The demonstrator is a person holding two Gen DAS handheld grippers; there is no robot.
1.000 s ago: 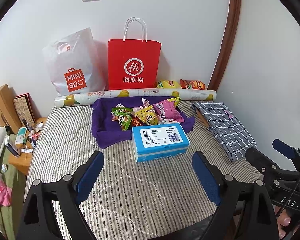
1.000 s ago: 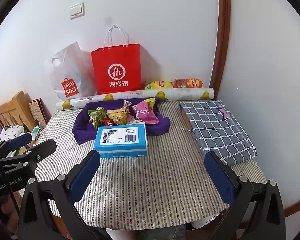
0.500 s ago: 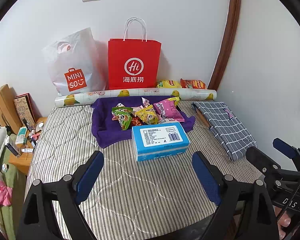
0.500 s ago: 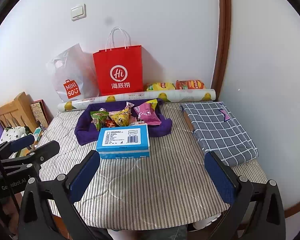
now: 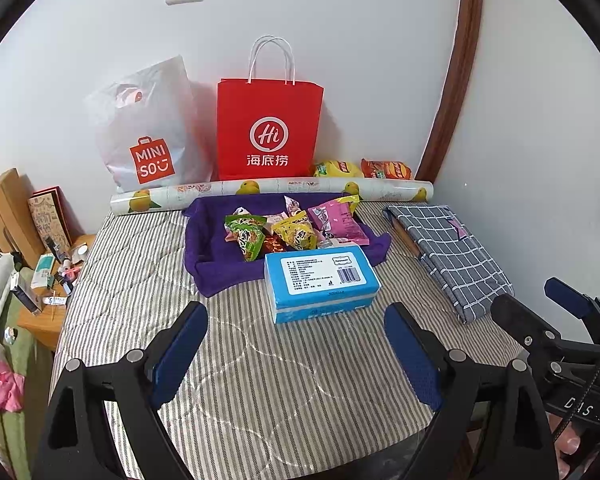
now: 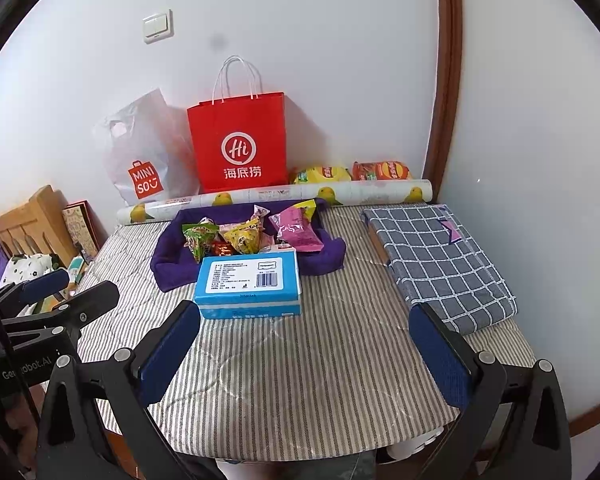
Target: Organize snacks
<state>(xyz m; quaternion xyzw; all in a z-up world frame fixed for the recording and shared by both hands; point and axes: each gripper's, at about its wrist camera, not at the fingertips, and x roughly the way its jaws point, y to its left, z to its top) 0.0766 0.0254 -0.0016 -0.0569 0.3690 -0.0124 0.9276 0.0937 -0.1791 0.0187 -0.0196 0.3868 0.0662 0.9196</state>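
Both grippers hang wide open and empty above the near edge of a striped mattress (image 5: 148, 280), the left gripper (image 5: 296, 344) and the right gripper (image 6: 304, 348) each aimed at a blue box (image 6: 249, 283) just ahead. Behind the box, touching it, snacks (image 5: 288, 229) lie heaped on a purple cloth (image 5: 204, 240). A patterned roll (image 5: 260, 190) lies beyond, with a red bag (image 5: 269, 128) and a white bag (image 5: 148, 128) against the wall. A checked bundle (image 6: 440, 264) sits at right.

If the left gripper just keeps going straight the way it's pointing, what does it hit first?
Probably the blue box: it lies just ahead of the left gripper, whose jaws are open and empty, with only bare striped cover between. Depth is uncertain; pointing downward, it might meet the cover first.
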